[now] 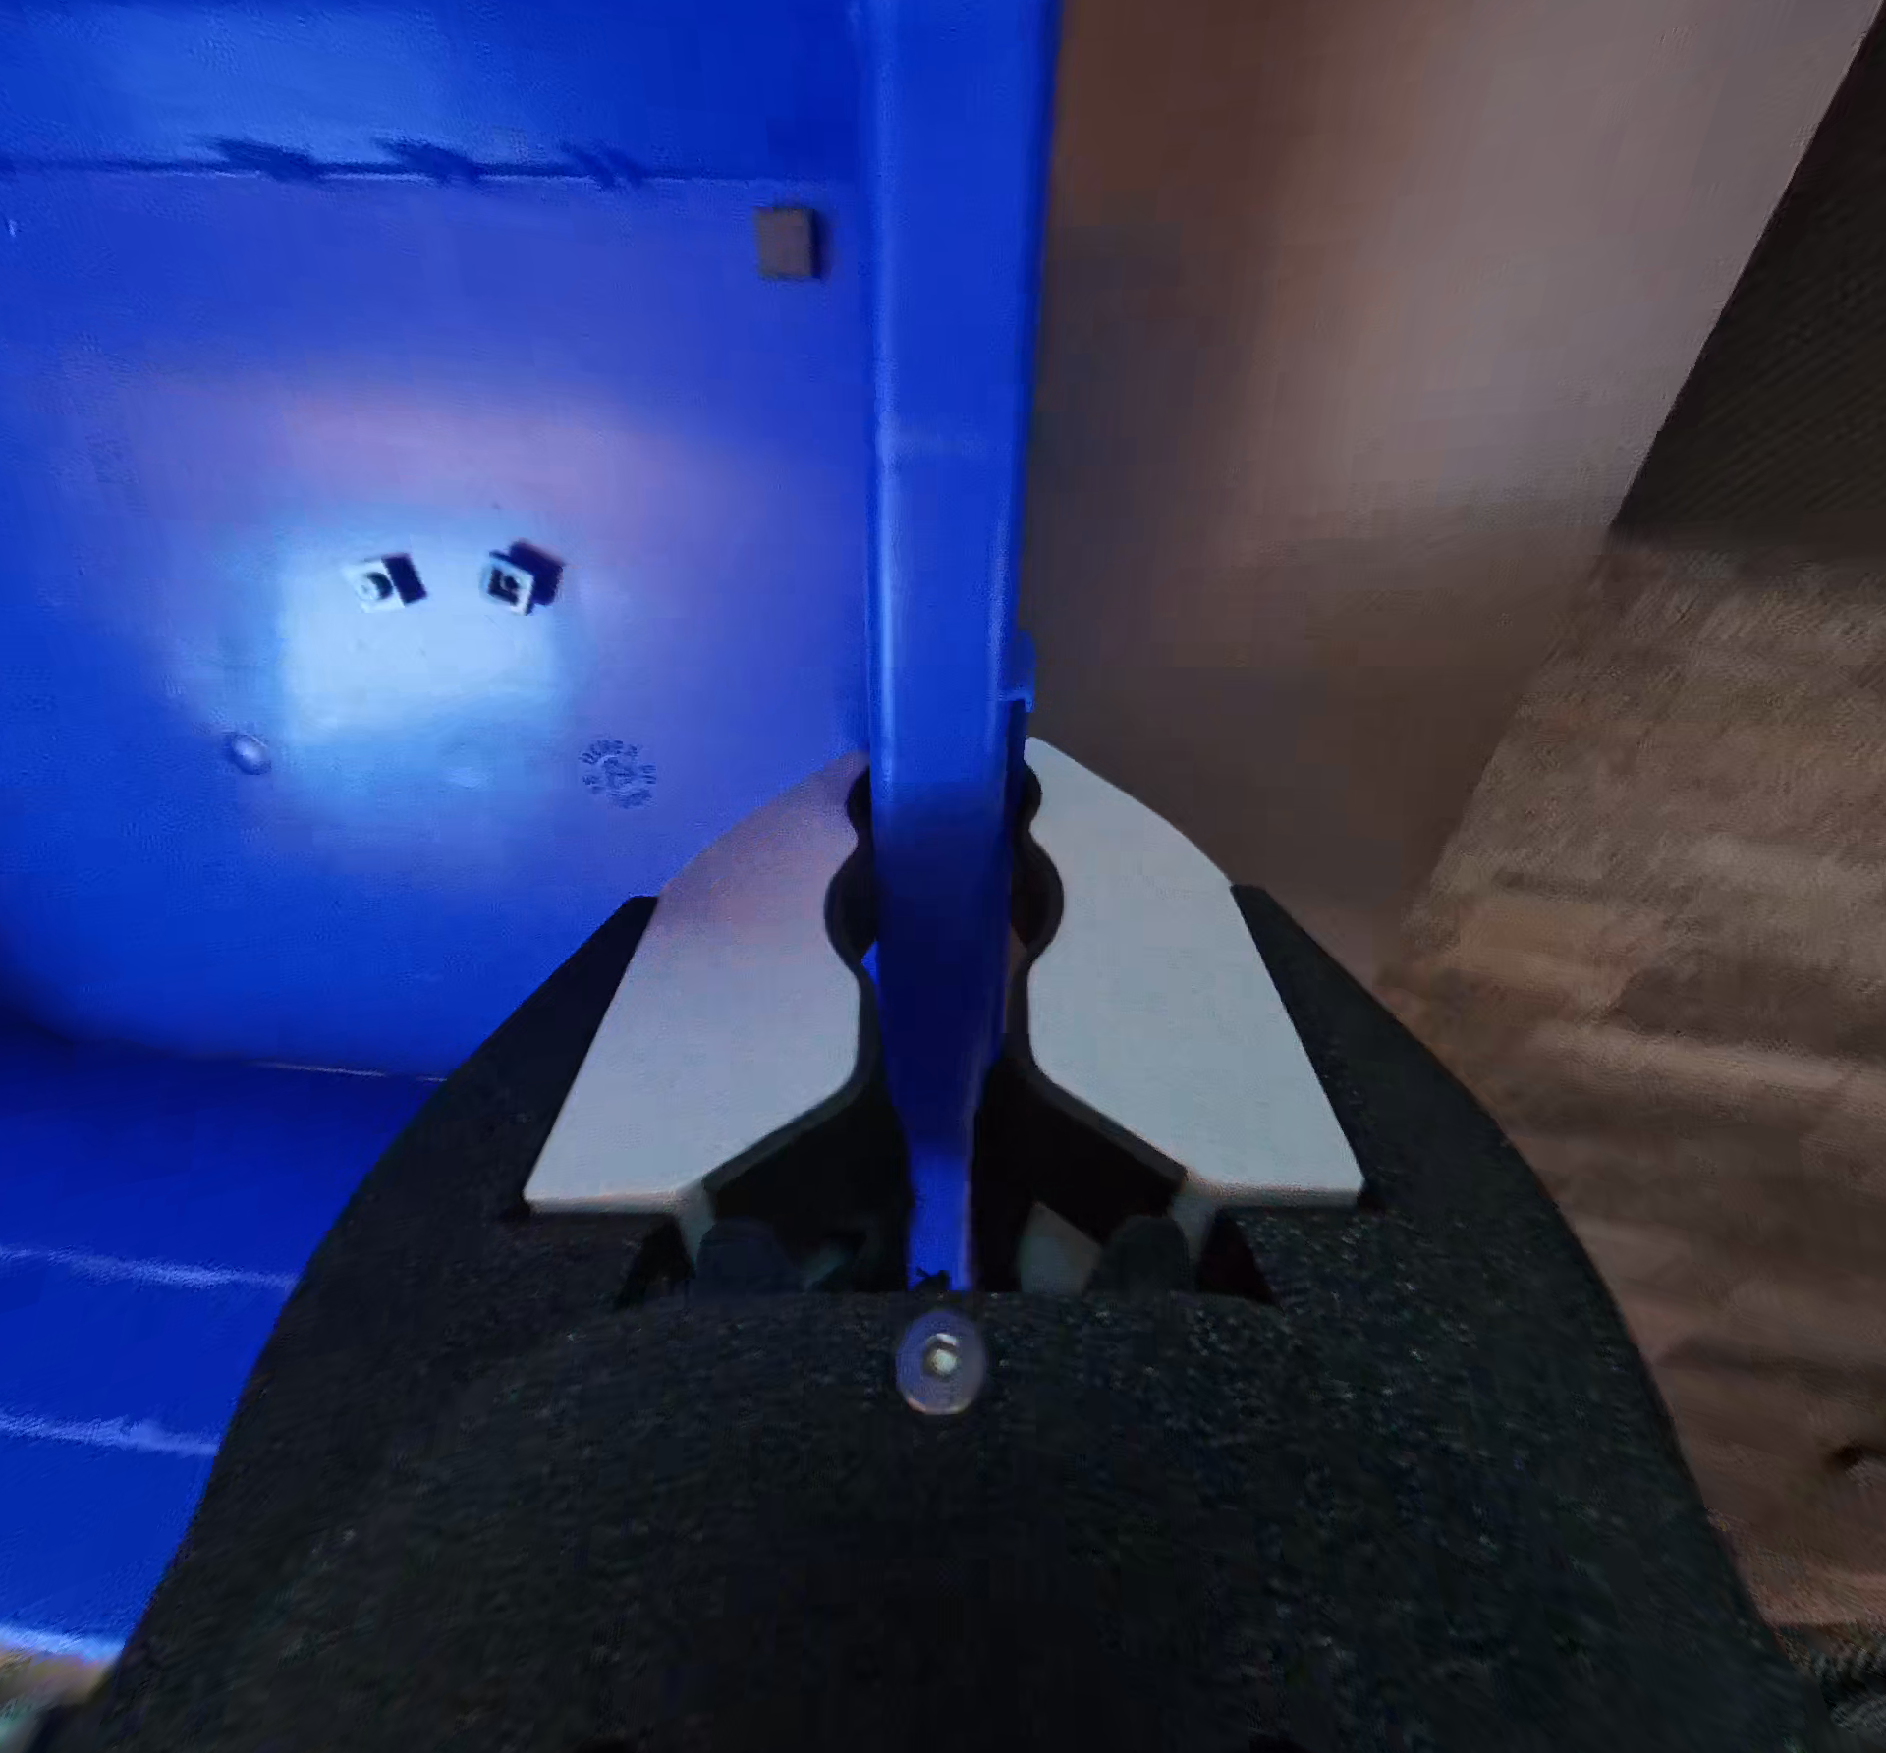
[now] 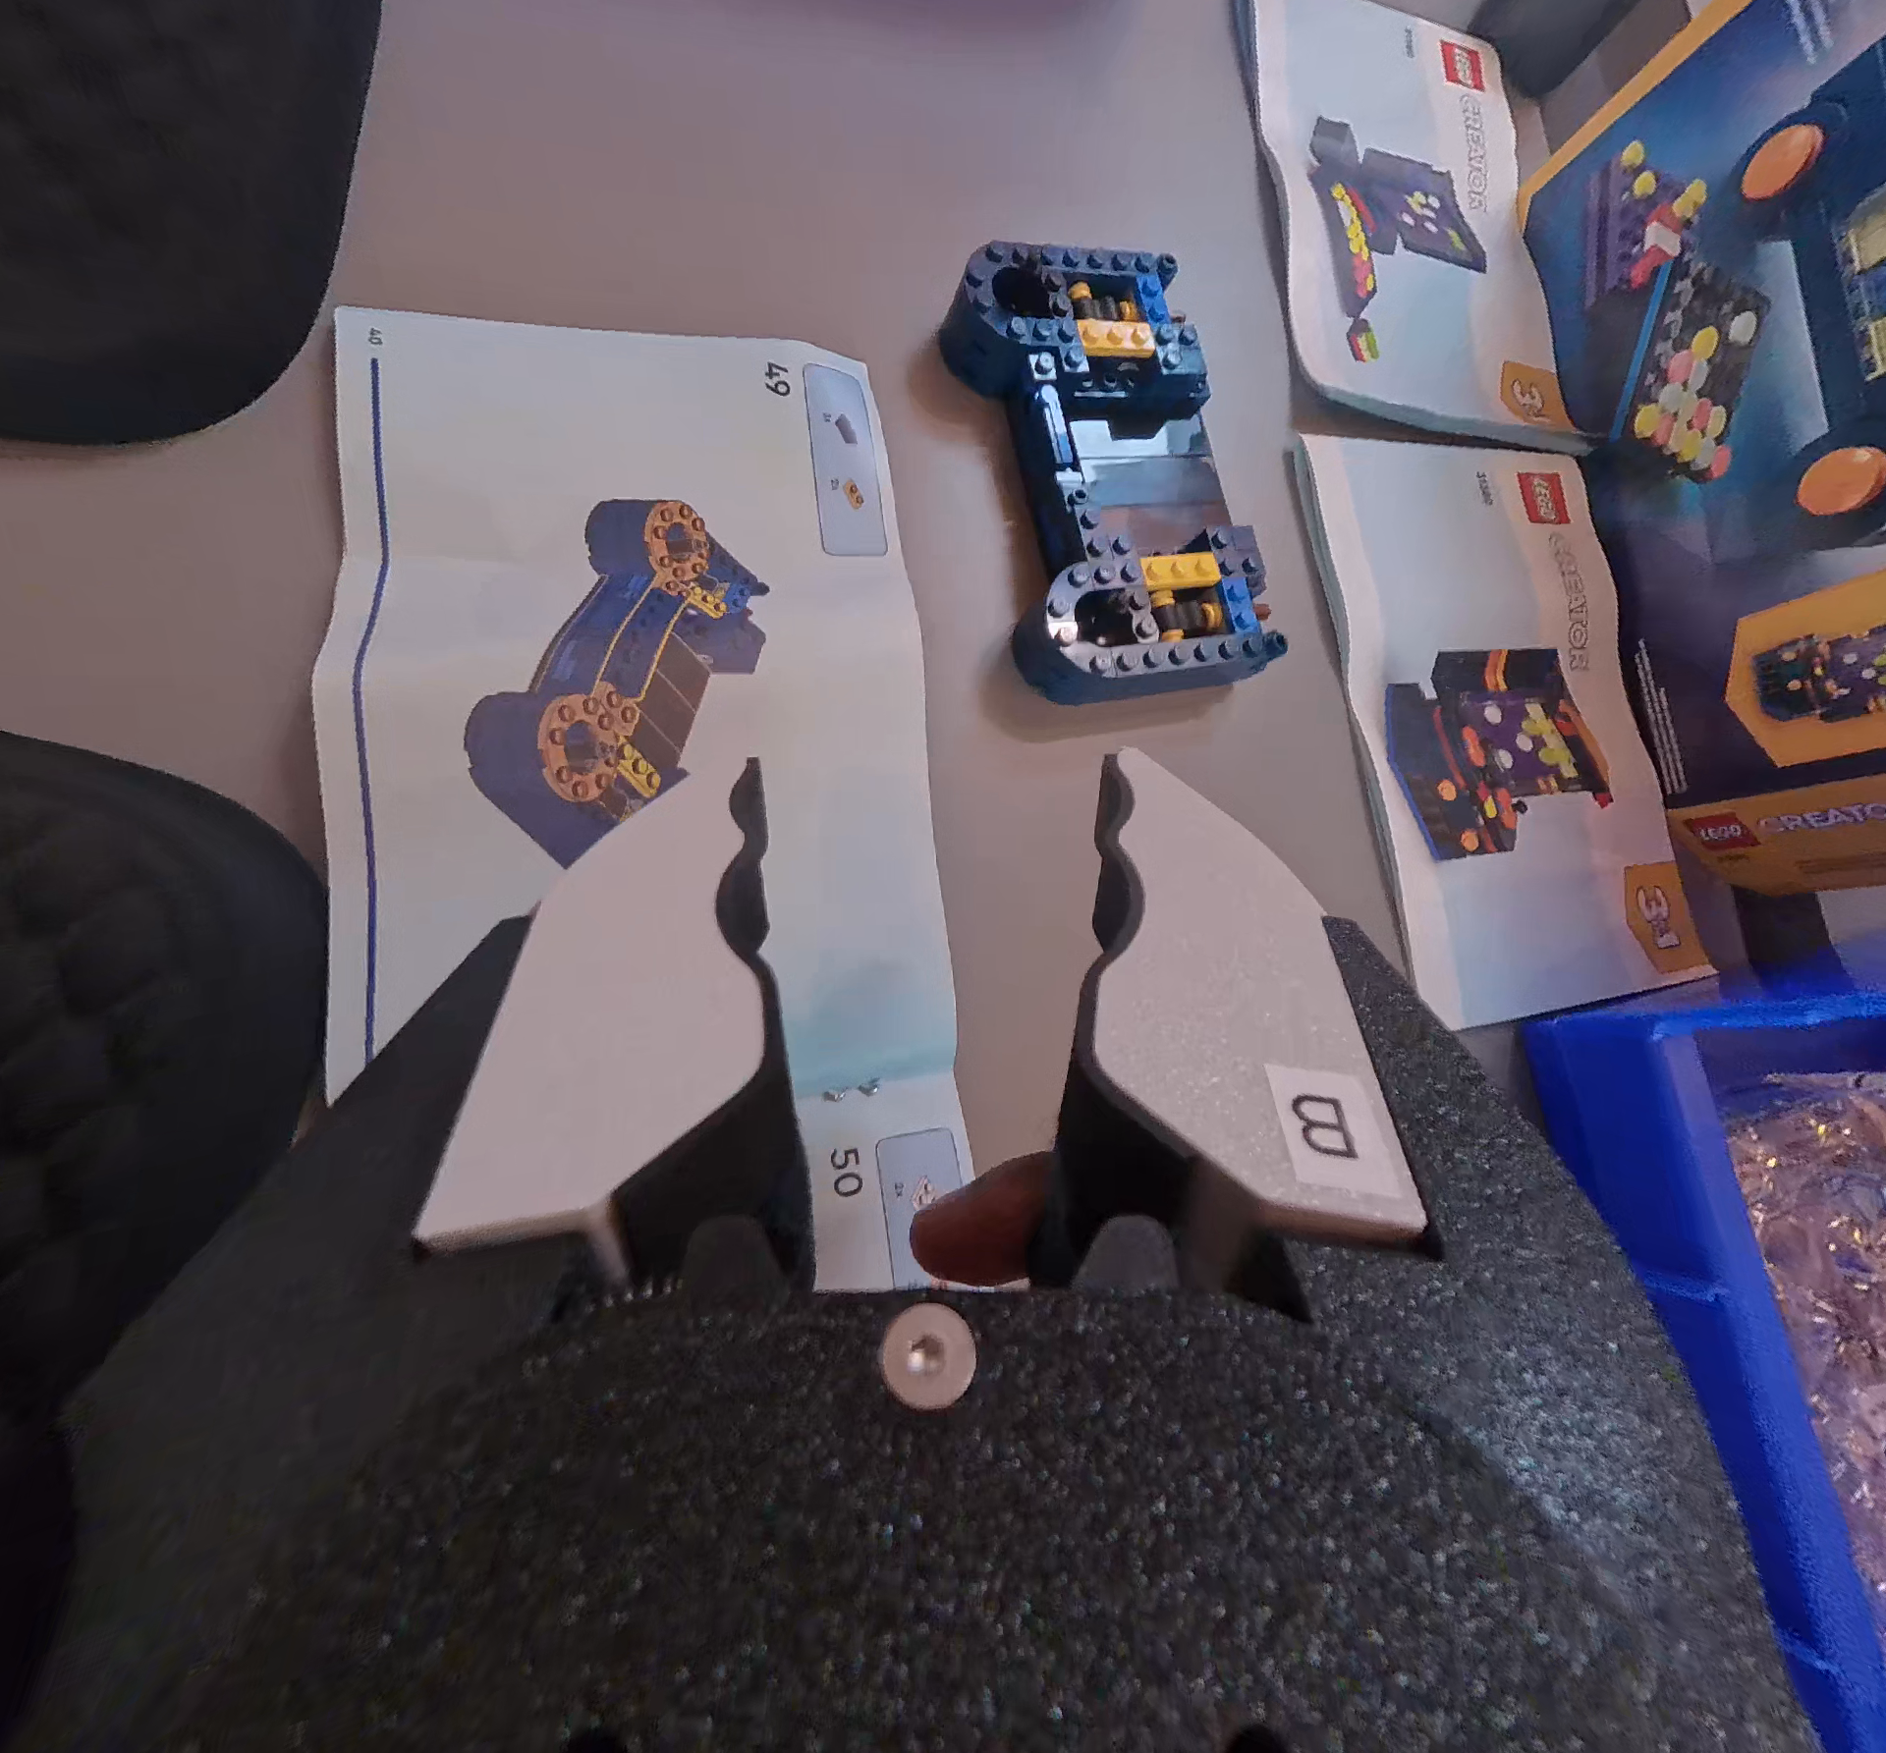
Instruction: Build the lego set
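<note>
Clamping blue bin wall (image 1: pixel 944 480): left gripper (image 1: pixel 944 872). Right gripper (image 2: pixel 929 847) wide, bare, over grey table (image 2: pixel 663 123), open booklet (image 2: pixel 612 684).

The blue bin (image 1: pixel 459 480) runs off the left wrist view's top and left edges, and the surfaces to its right are smeared with blur. In the right wrist view the open booklet (image 2: pixel 612 643) is partly covered by the right gripper (image 2: pixel 929 776), while the box (image 2: pixel 1735 378) and a second blue bin (image 2: pixel 1633 1194) are cut by the right edge
</note>
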The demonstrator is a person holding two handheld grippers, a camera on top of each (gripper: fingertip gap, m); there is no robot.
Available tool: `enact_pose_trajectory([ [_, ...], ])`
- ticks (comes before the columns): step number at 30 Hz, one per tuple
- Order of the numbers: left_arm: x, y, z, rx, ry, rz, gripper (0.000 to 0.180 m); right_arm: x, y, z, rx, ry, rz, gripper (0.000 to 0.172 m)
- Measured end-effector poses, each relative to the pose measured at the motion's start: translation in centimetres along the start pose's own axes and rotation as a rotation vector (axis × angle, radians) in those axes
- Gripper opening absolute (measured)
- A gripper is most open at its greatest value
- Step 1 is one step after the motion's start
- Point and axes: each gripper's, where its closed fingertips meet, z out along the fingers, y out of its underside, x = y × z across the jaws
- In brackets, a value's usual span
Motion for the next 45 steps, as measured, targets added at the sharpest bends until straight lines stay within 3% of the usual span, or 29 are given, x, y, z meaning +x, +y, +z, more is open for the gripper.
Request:
enact_pose_trajectory([
  [4, -1.6, 0.0, -3.6, 0.077, 0.029, 0.026, 0.023, 0.0, -1.4, -0.2, 0.026, 0.022, -0.04, 0.062],
  [11, -8.8, 2.3, -14.7, 0.026, -0.226, 0.005, 0.027, -0.1, -2.8, -1.5, 0.072, 0.066, -0.086, 0.06],
  [15, -12.9, 6.0, -20.9, 0.011, -0.414, 0.028, 0.026, -0.1, -2.8, -2.0, 0.07, 0.084, -0.082, 0.06],
  [18, -15.4, 10.0, -22.9, -0.074, -0.517, 0.057, 0.026, -0.5, -2.7, -2.2, 0.071, 0.1, -0.083, 0.059],
  [22, -17.3, 14.9, -21.3, -0.136, -0.54, -0.017, 0.027, -0.6, -1.9, -2.1, 0.051, 0.12, -0.058, 0.059],
  [29, -20.2, 21.6, -13.9, -0.193, -0.543, -0.104, 0.027, -0.1, -1.2, -1.8, 0.007, 0.153, -0.01, 0.059],
  [35, -22.5, 24.8, -7.1, -0.157, -0.56, -0.104, 0.028, 0.5, -1.9, -1.1, -0.019, 0.175, -0.003, 0.059],
  [41, -21.8, 24.9, -0.3, -0.101, -0.437, -0.126, 0.029, 0.6, -2.4, -0.2, -0.047, 0.182, -0.021, 0.059],
  [45, -20.2, 22.2, -0.4, -0.034, -0.437, -0.065, 0.028, 0.6, -2.6, 0.1, -0.044, 0.184, -0.025, 0.059],
])
